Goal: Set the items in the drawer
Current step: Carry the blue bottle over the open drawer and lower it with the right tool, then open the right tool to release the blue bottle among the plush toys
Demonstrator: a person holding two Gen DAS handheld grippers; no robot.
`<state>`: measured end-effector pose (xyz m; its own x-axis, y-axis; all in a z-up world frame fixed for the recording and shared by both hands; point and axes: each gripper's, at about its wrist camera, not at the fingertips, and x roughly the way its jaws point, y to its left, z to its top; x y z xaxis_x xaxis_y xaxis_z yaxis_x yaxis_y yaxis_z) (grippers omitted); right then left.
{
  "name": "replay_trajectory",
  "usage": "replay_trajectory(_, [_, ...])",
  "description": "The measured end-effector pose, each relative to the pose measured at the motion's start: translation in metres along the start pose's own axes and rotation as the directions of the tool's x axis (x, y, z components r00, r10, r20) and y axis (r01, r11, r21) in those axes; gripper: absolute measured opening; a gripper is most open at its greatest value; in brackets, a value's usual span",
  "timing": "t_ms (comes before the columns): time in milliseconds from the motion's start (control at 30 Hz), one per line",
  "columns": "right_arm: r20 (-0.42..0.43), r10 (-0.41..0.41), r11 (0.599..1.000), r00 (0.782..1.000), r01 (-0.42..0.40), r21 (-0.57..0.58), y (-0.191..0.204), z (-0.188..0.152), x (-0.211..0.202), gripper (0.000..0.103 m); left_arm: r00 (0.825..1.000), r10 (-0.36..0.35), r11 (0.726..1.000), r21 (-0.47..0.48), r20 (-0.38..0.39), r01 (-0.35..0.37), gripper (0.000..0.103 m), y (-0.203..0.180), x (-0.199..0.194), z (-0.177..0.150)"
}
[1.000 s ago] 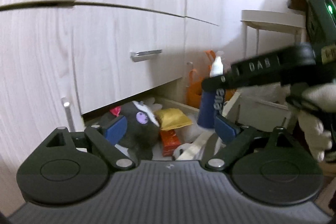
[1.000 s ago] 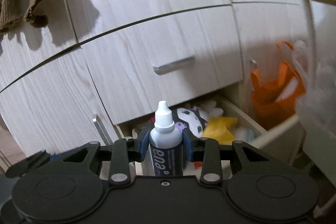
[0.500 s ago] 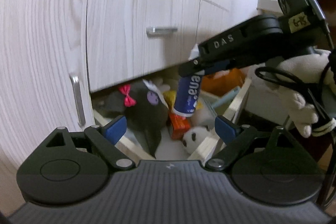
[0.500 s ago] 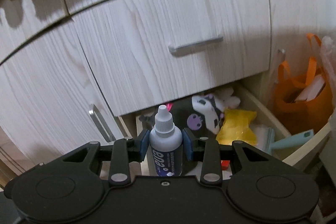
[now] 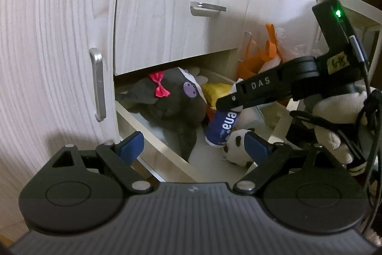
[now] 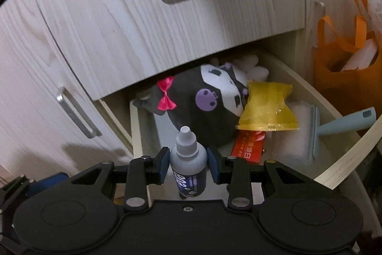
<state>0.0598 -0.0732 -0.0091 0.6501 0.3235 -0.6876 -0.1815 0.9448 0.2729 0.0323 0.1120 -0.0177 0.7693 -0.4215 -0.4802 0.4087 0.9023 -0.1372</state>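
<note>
The step in hand looks like the delivery of one more item: the left gripper [image 5: 193,147] stands spread and empty just in front of the open pale wooden drawer [image 6: 343,173], while the right gripper [image 6: 188,165] pinches a small dark-blue dropper bottle with a grey ribbed cap [image 6: 188,164] between its pads, held over the near left part of the drawer and, judging by the left wrist view, still clear of the floor of it. The next move probably calls for lowering the bottle into the bare strip beside the toy and then parting the jaws, taking care not to tip it against the plush. Counted from left to right inside the drawer: one black plush toy with a pink bow and white face [image 6: 203,111], one flat red packet with white print [image 6: 248,147], one yellow crinkled foil packet [image 6: 267,107], one pale-blue plastic scraper with a handle [image 6: 334,126], and, seen only from the left wrist, what may be one small white-and-black panda plush [image 5: 236,147]; one bottle is held, and one orange fabric bag [image 6: 339,78] stands outside to the right
</note>
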Motion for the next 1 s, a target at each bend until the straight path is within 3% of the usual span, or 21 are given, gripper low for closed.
replay_trajectory(167, [-0.078,-0.02,0.999,0.997,0.017,-0.029,-0.002,0.0,0.011,0.042,1.0,0.012,1.0,-0.021,-0.01,-0.012,0.091,0.003,0.003,0.001])
replay_trajectory(233, [-0.081,-0.021,0.999,0.997,0.018,-0.037,0.0,-0.001,0.011,0.049,1.0,0.016,1.0,-0.022,-0.014,-0.016,0.091,0.003,0.004,0.0])
replay_trajectory(533, [0.043,0.004,0.996,0.999,0.0,-0.086,0.002,-0.007,-0.028,0.058,0.998,-0.051,0.999,-0.003,0.029,0.051,0.091,-0.007,-0.01,0.005])
replay_trajectory(800, [0.204,0.067,0.982,0.977,-0.028,-0.187,-0.006,-0.033,-0.1,0.067,0.987,-0.145,0.987,0.075,0.074,0.14,0.091,-0.033,-0.025,0.008])
replay_trajectory(1000, [0.262,0.031,0.976,0.965,0.027,-0.217,-0.028,-0.061,-0.125,0.083,0.992,-0.089,0.996,-0.015,0.092,0.09,0.091,-0.031,-0.029,0.015])
